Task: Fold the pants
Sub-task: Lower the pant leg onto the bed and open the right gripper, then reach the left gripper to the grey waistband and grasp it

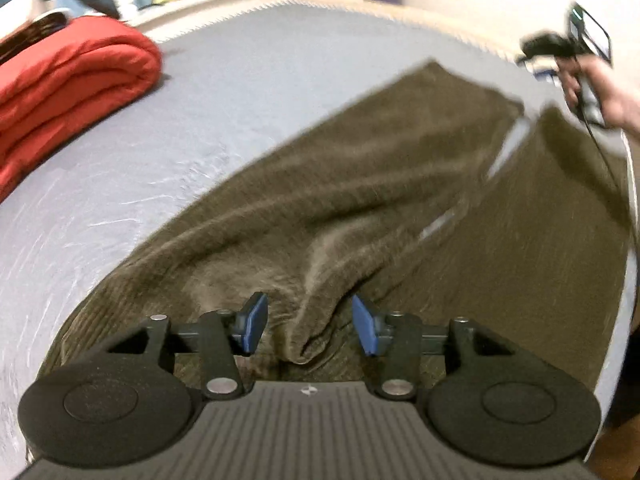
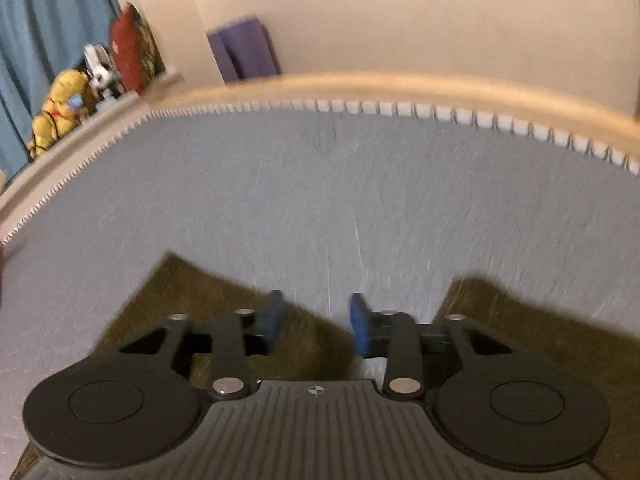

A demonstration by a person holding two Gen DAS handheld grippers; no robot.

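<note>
Between the spread blue pads of the left hand-held gripper [image 1: 306, 326] rises a bunched fold of the pants [image 1: 360, 208], not pinched; the jaws stand apart on either side of it. From this fold the olive-brown pants stretch ahead and to the right across the grey bed [image 1: 140, 184], the two legs split by a thin strip of sheet. At the far end of the legs, up and to the right of the left hand-held gripper, a hand [image 1: 600, 88] holds the right hand-held gripper [image 1: 548, 46] over the hems; that view is blurred. Ahead and to the left lies a folded red blanket [image 1: 68, 80] on the bed.

From the right wrist view, the right hand-held gripper [image 2: 318, 322] also has its jaws apart, holding nothing. Its left pad [image 2: 274, 318] sits over one pant hem [image 2: 224, 304], and the other hem [image 2: 532, 320] lies just to the right of its right pad, with bare bed [image 2: 320, 200] showing between them. Beyond, the bed edge meets a cream wall [image 2: 400, 20], with a purple item [image 2: 244, 48] against it and toys [image 2: 60, 108] on a ledge far to the left.
</note>
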